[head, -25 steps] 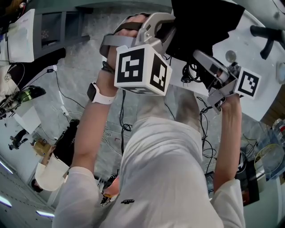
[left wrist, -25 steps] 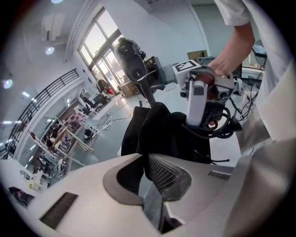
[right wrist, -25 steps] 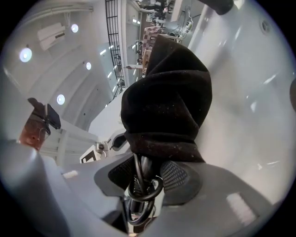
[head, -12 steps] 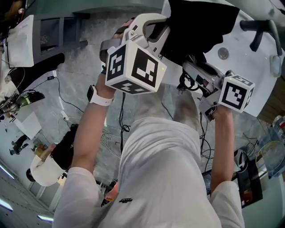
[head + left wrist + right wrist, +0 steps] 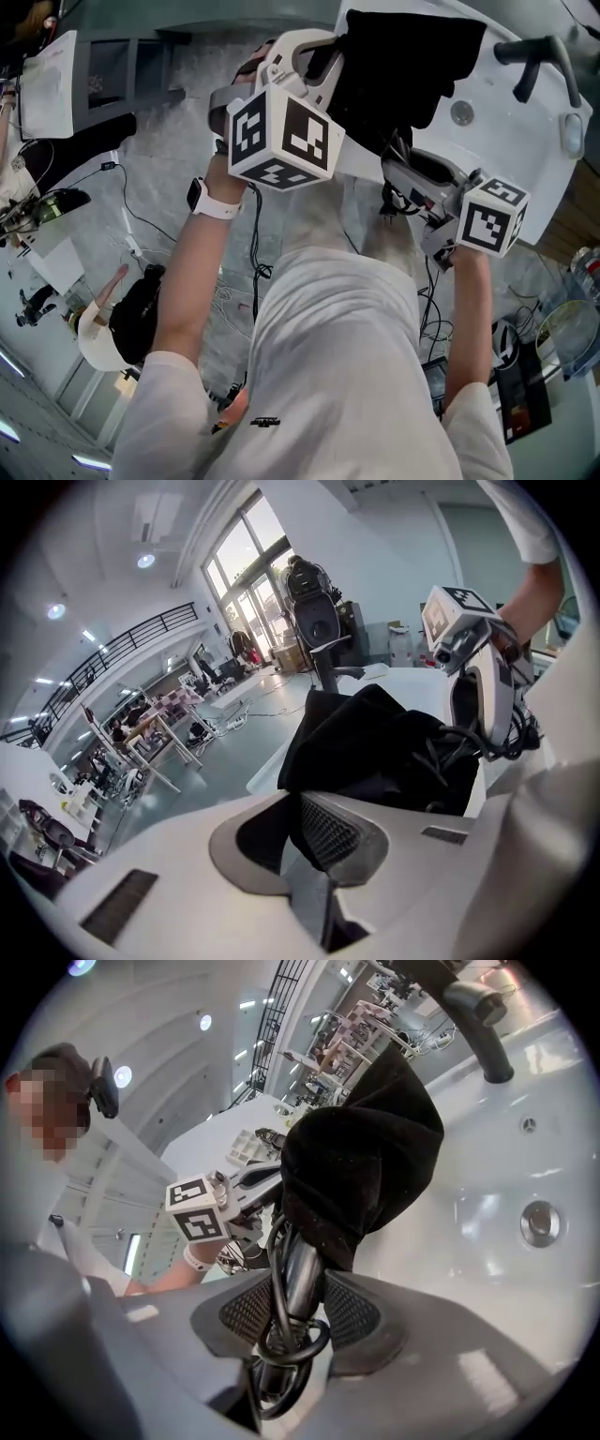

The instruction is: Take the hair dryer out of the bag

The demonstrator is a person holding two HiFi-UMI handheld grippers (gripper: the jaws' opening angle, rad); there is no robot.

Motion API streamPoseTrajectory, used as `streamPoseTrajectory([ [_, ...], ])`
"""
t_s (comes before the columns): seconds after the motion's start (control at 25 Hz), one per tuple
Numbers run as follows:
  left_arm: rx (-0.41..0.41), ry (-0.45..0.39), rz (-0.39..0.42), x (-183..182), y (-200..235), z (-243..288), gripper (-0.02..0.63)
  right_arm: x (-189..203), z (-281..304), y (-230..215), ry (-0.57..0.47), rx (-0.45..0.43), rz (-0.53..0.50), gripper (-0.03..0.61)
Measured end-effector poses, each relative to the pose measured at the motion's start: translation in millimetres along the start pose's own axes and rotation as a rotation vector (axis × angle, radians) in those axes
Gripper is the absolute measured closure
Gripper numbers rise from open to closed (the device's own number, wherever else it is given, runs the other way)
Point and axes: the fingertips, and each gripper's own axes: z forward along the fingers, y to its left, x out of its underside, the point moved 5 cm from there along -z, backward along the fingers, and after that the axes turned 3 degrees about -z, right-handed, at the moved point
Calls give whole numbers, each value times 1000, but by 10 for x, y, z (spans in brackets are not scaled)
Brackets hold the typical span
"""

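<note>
The white table [image 5: 525,141] filled the upper right of your head view, and its rounded near edge ran just under the black bag [image 5: 403,66]. A dark curved bar [image 5: 539,56] stood on the far part of the tabletop, well apart from the bag. On your side of the edge the space was open down to the grey floor [image 5: 159,159], where loose cables [image 5: 253,262] lay.

Both your forearms reached forward from your body with the elbows bent. The left one, with a white watch [image 5: 202,197] at its wrist, rose more steeply than the right.

Your left gripper [image 5: 309,832] pointed down into the near side of the bag [image 5: 375,742]. Its jaws were almost together, pinching a fold of the black fabric between the ribbed pads.

Your right gripper [image 5: 291,1312] came in more level from the other side, near the table edge. Its jaws stood partly apart and were clamped on the dark handle of the hair dryer [image 5: 295,1279], with the black cord [image 5: 281,1344] looped around the handle and between the pads. The handle stuck out of the mouth of the bag [image 5: 361,1166], and the rest of the hair dryer was hidden inside it.
</note>
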Motion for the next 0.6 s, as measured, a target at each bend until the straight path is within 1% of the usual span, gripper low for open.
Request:
streamPoseTrajectory([
  [0.12, -9, 13, -14, 107, 21, 16, 578, 5, -24, 6, -21, -45, 34, 407],
  [0.24, 0, -2, -45, 159, 46, 30, 578, -6, -19, 16, -36, -88, 61, 407],
  [0.44, 9, -22, -67, 257, 102, 97, 569, -2, 27, 55, -36, -132, 66, 407],
  [0.52, 29, -38, -104, 304, 93, 116, 565, 19, 13, 57, -36, -143, 72, 407],
  [0.6, 77, -74, -188, 354, 105, 135, 552, 32, -9, 52, -43, -164, 91, 407],
])
